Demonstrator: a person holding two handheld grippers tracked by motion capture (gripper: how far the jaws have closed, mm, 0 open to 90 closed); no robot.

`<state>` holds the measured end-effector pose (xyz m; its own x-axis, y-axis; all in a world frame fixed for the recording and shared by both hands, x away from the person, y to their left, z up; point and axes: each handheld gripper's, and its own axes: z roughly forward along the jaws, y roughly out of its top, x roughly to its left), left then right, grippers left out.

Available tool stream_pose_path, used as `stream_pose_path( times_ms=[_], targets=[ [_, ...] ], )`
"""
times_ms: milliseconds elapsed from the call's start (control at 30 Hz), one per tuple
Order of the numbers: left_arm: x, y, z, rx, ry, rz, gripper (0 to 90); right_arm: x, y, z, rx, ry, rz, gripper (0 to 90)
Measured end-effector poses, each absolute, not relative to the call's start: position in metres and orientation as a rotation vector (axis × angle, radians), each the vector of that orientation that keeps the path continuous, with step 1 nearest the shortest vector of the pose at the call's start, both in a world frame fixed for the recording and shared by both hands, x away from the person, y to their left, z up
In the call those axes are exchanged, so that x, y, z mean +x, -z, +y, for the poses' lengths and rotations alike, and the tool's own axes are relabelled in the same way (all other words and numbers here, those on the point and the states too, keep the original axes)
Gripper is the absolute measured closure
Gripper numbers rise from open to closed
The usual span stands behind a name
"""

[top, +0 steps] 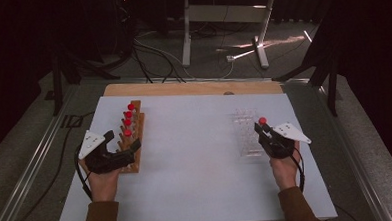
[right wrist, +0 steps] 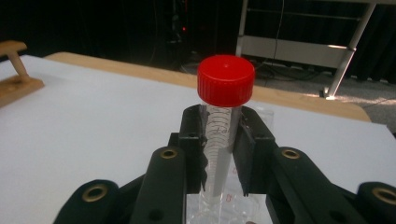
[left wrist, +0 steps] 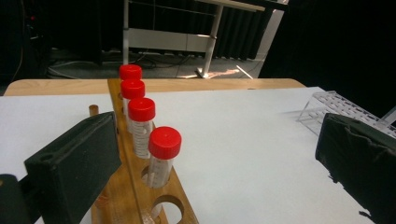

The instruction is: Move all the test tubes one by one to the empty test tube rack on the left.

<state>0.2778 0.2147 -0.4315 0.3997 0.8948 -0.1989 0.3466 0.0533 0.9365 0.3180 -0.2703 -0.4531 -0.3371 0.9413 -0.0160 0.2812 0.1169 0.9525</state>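
Note:
A wooden rack (top: 139, 124) at the left holds several upright clear tubes with red caps (top: 127, 122). My left gripper (top: 121, 143) stands open at the rack's near end, one jaw on each side of it. In the left gripper view the nearest tube (left wrist: 161, 158) stands ahead of the open gripper (left wrist: 215, 140), untouched, with an empty hole in the wooden rack (left wrist: 182, 205) before it. At the right, my right gripper (top: 261, 130) is shut on one red-capped tube (top: 262, 121), held upright over the clear plastic rack (top: 245, 133). The right gripper (right wrist: 222, 126) pinches the tube (right wrist: 224, 84) just below its cap.
Both racks rest on a white board (top: 197, 180) laid on a wooden tabletop (top: 193, 88). The clear rack (left wrist: 336, 105) lies far right in the left gripper view. Desk legs and cables (top: 220, 34) stand on the floor beyond the table.

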Motion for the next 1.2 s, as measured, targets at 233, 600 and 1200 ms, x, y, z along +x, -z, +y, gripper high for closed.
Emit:
stream_pose_path(
  times_ms=[233,600,1200],
  targets=[
    [0.277,0.429,0.212,1.520,-0.595,1.146,0.6,0.312,0.440,-0.270,1.160,-1.272,1.703,74.3],
    [0.277,0.420,0.191,1.575,-0.563,1.100,0.6,0.303,0.426,-0.259,1.129,-1.358,1.730,74.3],
    [0.289,0.406,0.139,1.649,-0.478,0.983,0.7,0.294,0.424,-0.233,1.063,-1.433,1.850,74.3]
  ],
)
